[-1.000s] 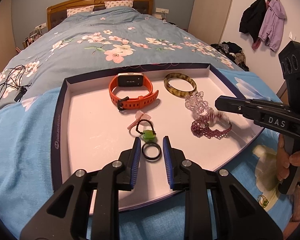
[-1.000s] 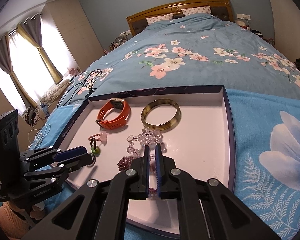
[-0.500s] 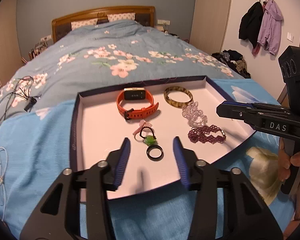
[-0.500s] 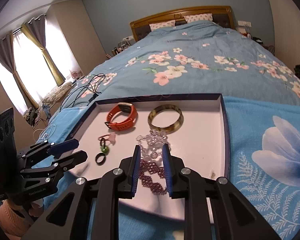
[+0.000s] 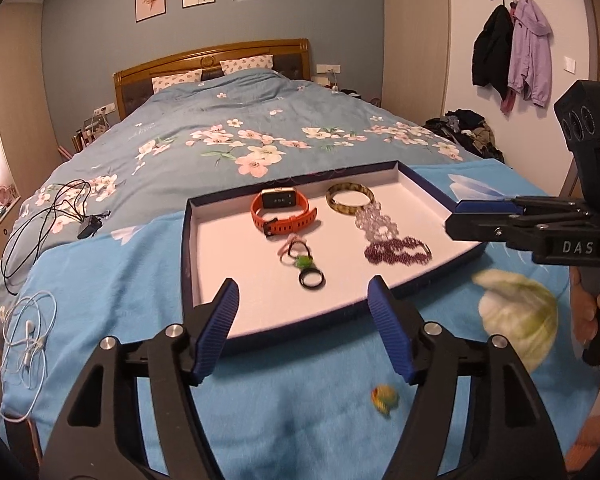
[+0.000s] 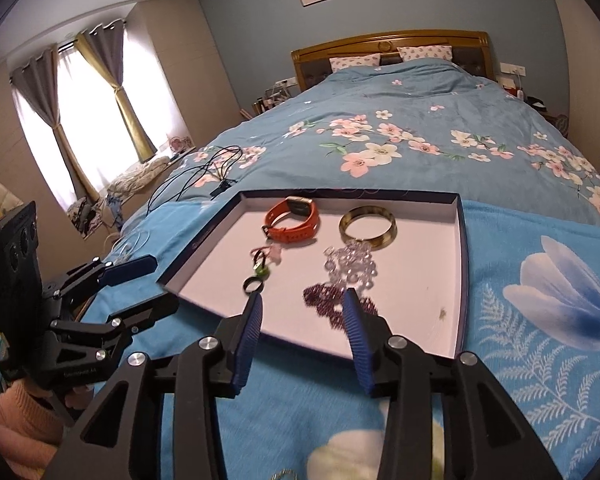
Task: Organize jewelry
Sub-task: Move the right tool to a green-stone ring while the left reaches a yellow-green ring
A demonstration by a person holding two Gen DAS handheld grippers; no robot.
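**Both grippers open over the near edge of the tray, nothing held**

Left gripper (image 5: pixel 303 322): fingers have just been opening and now stand wide apart, nothing between them; they sit over the near rim of the tray (image 5: pixel 186 248), with blue blanket (image 5: pixel 100 280) below.

Right gripper (image 6: pixel 302 330): fingers have also just been opening, to a moderate gap, empty. The purple bead bracelet (image 6: pixel 332 300) lies on the tray floor beyond the tips, seen through the gap, not touched.

Tray: shallow, dark-rimmed, pale inside, lying on the bed. Contents, all resting loose:
- orange smartwatch (image 5: pixel 282 212), far middle
- tortoiseshell bangle (image 5: pixel 350 198), just right of the watch
- clear crystal bracelet (image 5: pixel 376 224), touching the bangle's near edge
- purple bead bracelet below the crystal one, the two touching
- pink hair tie and a ring with a green stone (image 5: pixel 302 260), centre
- black ring (image 5: pixel 311 279), just in front of the green one

Off tray: black cable (image 5: pixel 52 216) and white earphones (image 5: pixel 28 332) on the bed at left
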